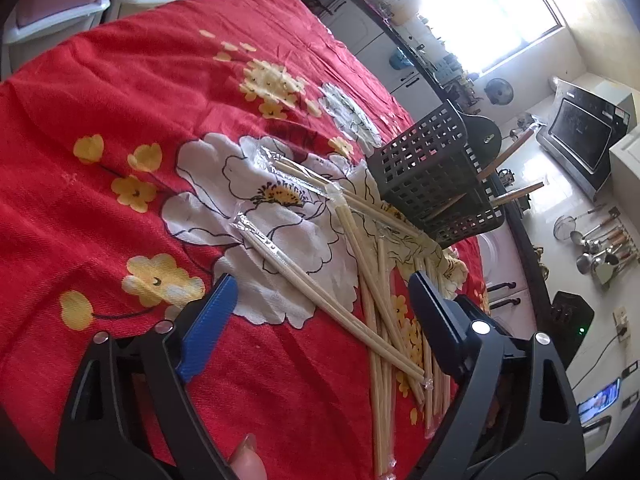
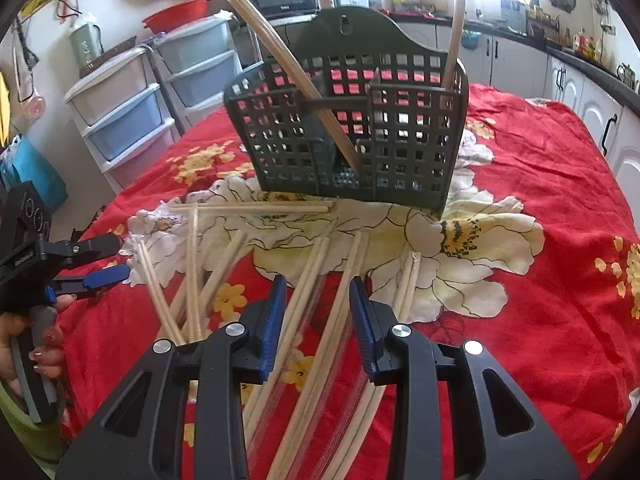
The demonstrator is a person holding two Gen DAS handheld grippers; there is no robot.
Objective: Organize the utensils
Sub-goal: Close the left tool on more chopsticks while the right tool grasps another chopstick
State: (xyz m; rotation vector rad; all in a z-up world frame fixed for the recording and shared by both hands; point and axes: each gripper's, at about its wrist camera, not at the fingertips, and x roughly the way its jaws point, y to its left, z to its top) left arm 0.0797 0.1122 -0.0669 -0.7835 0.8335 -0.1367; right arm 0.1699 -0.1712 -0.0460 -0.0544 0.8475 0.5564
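A dark green perforated utensil holder (image 2: 348, 132) (image 1: 432, 176) stands on the red floral tablecloth (image 2: 540, 160). Two wrapped chopstick pairs lean in it, one at the left (image 2: 288, 64) and one at the right (image 2: 454, 40). Several wrapped bamboo chopsticks (image 2: 312, 264) (image 1: 288, 264) lie scattered in front of it. My right gripper (image 2: 318, 282) hovers low over two of these pairs, which run between its blue pads without being pinched; it is open. My left gripper (image 1: 320, 280) (image 2: 120, 258) is open wide over the heap, with one pair crossing between its fingers.
Plastic drawer units (image 2: 120, 116) stand past the table's far left edge. A kitchen counter with cabinets (image 2: 580, 92) runs along the right. A hand (image 2: 44, 344) holds the left gripper's handle at the table's left side. Bare cloth (image 1: 120, 100) spreads left of the heap.
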